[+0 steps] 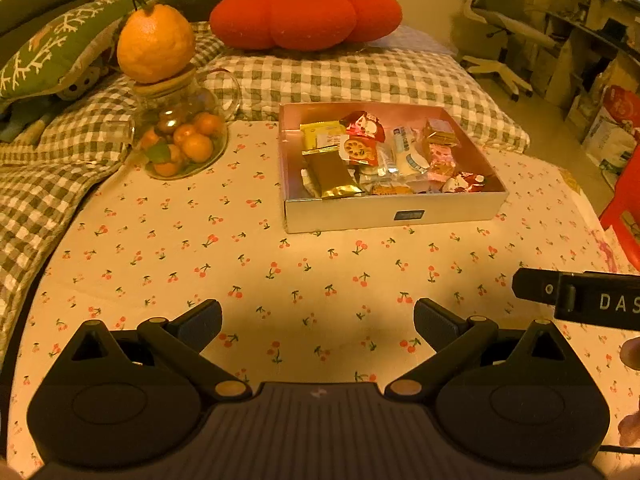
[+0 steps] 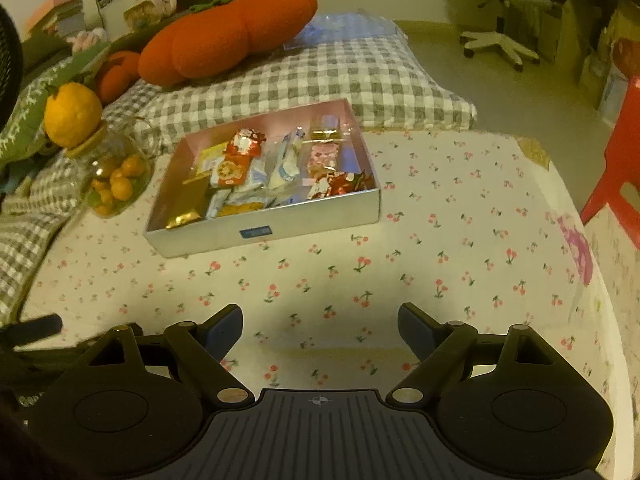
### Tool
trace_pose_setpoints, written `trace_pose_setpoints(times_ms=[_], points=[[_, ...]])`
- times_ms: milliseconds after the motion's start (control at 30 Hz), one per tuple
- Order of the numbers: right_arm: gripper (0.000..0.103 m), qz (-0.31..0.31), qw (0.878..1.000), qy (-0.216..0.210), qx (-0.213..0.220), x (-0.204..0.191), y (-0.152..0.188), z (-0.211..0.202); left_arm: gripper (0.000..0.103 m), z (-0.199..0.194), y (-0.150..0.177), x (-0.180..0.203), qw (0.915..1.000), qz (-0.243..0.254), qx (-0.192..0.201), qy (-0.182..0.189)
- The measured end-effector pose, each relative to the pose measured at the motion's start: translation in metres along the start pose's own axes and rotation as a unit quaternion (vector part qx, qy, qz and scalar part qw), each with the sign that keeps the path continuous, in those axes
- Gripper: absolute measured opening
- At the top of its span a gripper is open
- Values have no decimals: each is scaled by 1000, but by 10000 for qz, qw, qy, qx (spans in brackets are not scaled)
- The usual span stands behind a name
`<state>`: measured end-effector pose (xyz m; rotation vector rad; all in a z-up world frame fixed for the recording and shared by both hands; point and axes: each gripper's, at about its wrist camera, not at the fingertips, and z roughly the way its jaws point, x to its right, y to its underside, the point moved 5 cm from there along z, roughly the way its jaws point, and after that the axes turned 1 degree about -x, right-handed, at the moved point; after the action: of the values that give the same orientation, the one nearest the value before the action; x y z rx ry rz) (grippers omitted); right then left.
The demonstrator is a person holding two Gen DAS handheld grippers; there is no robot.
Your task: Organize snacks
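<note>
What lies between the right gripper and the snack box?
Only bare cherry-print cloth lies between the open right gripper and the snack box, in the right wrist view.

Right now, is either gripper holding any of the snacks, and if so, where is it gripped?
Nothing is held. The left gripper and right gripper both have open jaws over bare tablecloth; the snacks all lie in the box.

In front of you the cherry-print cloth carries a shallow box of wrapped snacks and, left of it, a glass jar of small oranges.
</note>
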<state>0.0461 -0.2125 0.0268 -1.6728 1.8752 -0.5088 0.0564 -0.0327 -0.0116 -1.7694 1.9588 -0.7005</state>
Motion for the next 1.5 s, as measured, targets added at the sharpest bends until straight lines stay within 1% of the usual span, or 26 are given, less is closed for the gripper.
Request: trace_pose_setpoints(times_ms=[133, 200, 333, 400, 500, 600, 700, 767, 867, 967, 1167, 1500], points=[[87, 117, 9998, -166, -34, -6, 3, -16, 102, -17, 0, -3, 9997, -94, 173, -137], [87, 69, 9999, -115, 28, -10, 5, -25, 102, -25, -1, -6, 9994, -156, 218, -206], [87, -224, 9995, -1, 207, -21, 8, -43, 102, -37, -1, -10, 9982, -255, 332, -428], [87, -349, 9989, 18, 297, -26, 9, -49, 102, -39, 0, -12, 9980, -289, 291, -477], [87, -513, 9977, 56, 430, -34, 9, -58, 102, -41, 2, -14, 9981, -372, 180, -457], [87, -584, 9971, 28, 492, -41, 9, -63, 102, -44, 3, -15, 9978, -404, 189, -495], [87, -686, 9958, 50, 603, -48, 8, -66, 102, -51, 1, -14, 9972, -373, 333, -561], [87, -714, 9950, 82, 688, -50, 6, -67, 102, -54, -1, -14, 9960, -347, 439, -692], [87, -658, 9953, 61, 706, -49, 5, -65, 102, -55, -4, -16, 9954, -389, 525, -703], [87, -677, 9951, 137, 707, -48, 4, -63, 102, -56, -6, -19, 9944, -403, 601, -774], [87, -706, 9952, 147, 665, -49, 5, -58, 102, -54, -8, -22, 9936, -461, 631, -819], [87, -697, 9952, 138, 671, -50, 4, -57, 102, -56, -8, -20, 9940, -443, 637, -766]])
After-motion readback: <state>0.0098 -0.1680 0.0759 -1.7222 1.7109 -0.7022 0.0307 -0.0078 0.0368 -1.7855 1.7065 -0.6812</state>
